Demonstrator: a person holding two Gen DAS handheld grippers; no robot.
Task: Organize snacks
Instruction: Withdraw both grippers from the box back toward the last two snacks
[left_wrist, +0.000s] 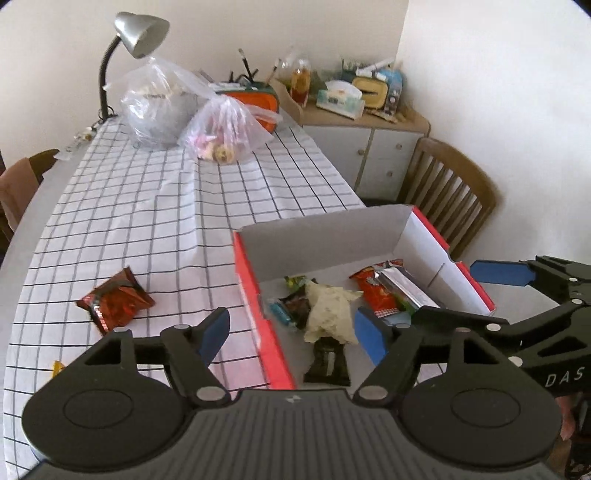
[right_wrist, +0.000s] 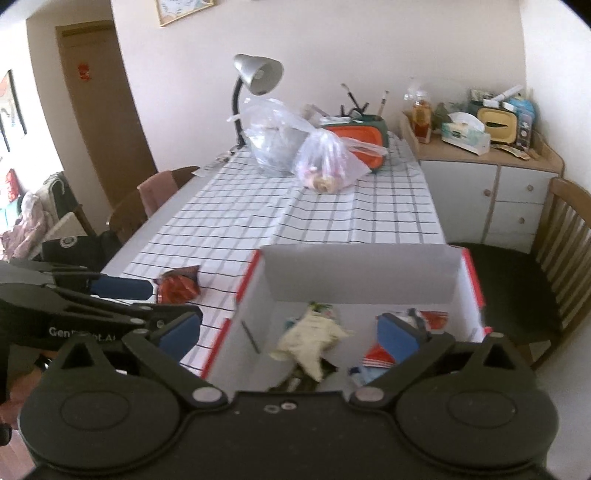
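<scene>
An open red-and-white cardboard box (left_wrist: 332, 236) (right_wrist: 362, 273) stands near the table's front right corner. Inside lie a pale cream packet (left_wrist: 328, 314) (right_wrist: 310, 339), a red packet (left_wrist: 376, 291), a silver packet (left_wrist: 402, 288), a dark packet (left_wrist: 327, 363) and a teal sweet (left_wrist: 279, 310). One red-brown packet (left_wrist: 116, 302) (right_wrist: 179, 284) lies on the checked cloth left of the box. My left gripper (left_wrist: 291, 325) (right_wrist: 171, 299) hovers over the box's left wall, open and empty. My right gripper (right_wrist: 288, 328) (left_wrist: 447, 291) hangs over the box, wide open and empty.
At the far end stand a desk lamp (left_wrist: 136, 33), two clear plastic bags (left_wrist: 221, 129) and an orange container (left_wrist: 258, 101). Wooden chairs (left_wrist: 450, 188) (right_wrist: 147, 199) flank the table. A cluttered cabinet (right_wrist: 487, 184) stands back right. A small yellow sweet (left_wrist: 57, 367) lies at the cloth's left.
</scene>
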